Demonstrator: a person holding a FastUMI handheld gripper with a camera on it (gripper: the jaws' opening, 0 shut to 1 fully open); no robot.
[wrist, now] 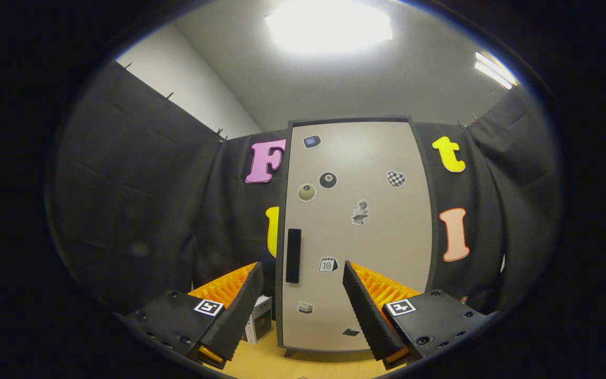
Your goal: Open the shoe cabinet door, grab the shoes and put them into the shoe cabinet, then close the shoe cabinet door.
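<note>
A tall beige shoe cabinet (pixel 366 173) stands upright on the wooden floor beyond my fingers, its door closed and dotted with small stickers. A black vertical handle (pixel 293 255) sits on the door's left side, just beyond and between my fingertips. My gripper (pixel 303 271) is open, its two black ribbed fingers with orange backs spread wide and holding nothing. The left finger (pixel 240 308) lies left of the handle, the right finger (pixel 369 310) in front of the door's lower part.
A small black-and-white box (pixel 259 326) stands on the wooden floor (pixel 276 363) beside the cabinet's lower left corner, behind my left finger. Black cloth walls close in on both sides. Ceiling lights glare above.
</note>
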